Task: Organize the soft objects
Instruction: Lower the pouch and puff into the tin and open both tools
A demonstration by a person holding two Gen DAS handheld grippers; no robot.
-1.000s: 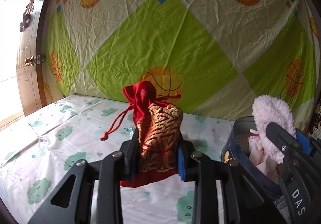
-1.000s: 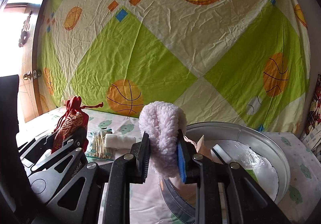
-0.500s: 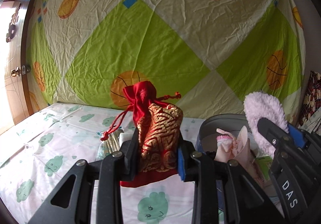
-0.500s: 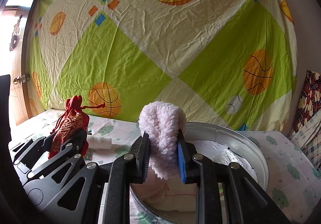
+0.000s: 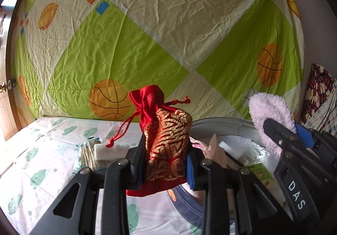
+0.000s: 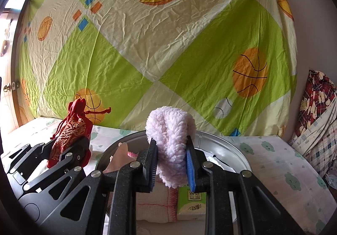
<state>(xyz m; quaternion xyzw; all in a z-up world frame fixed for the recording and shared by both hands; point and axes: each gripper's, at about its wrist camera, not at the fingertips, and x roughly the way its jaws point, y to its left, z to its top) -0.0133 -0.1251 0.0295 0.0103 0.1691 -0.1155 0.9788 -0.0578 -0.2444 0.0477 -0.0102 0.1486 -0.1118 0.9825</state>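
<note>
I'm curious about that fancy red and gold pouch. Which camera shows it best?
The left wrist view: the red and gold pouch sits centre frame, large and sharp, clamped in the left gripper, with its drawstring and woven pattern clear. The right wrist view shows it only small, at the left edge, partly behind that gripper.

The round metal tub (image 6: 231, 146) is crowded with folded cloths (image 6: 155, 199) and a green carton (image 6: 190, 201), a cotton-swab packet (image 5: 88, 155) and white roll (image 5: 109, 150) block the bed (image 5: 31, 163) left of it, and the bed's right side lies open.

Bright daylight from left; fisheye-bowed edges
</note>
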